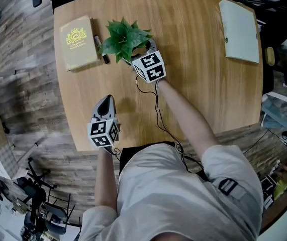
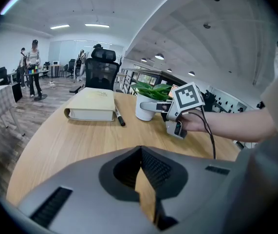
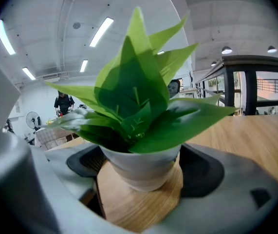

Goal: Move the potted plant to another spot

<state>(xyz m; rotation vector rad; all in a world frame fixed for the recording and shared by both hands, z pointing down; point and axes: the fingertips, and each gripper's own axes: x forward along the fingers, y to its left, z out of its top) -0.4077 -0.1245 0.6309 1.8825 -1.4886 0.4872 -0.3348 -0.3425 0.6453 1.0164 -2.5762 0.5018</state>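
Wood grain runs bare across the lower part of the tabletop [image 1: 198,84], and low in the head view the left gripper [image 1: 106,101] hangs over it. Its jaws are drawn together on nothing, and it sits well apart from the work, probably parked so that it does not get in the way.

Higher and nearer the middle, the right gripper [image 1: 143,51] reaches in from the person's side. Its jaws are spread wide and straddle the white pot of the potted plant [image 3: 139,130]. The pot stands upright on the wood between the dark pads, and a little gap shows on each side, so the squeeze looks not yet made. Going in low at the pot wall keeps the leaves free.

Just left of the plant lie a black marker [image 1: 101,49] and a pale yellow book [image 1: 77,42]. That crowding makes the bare wood to the right the likelier new spot. At upper right rests a white pad [image 1: 240,30].
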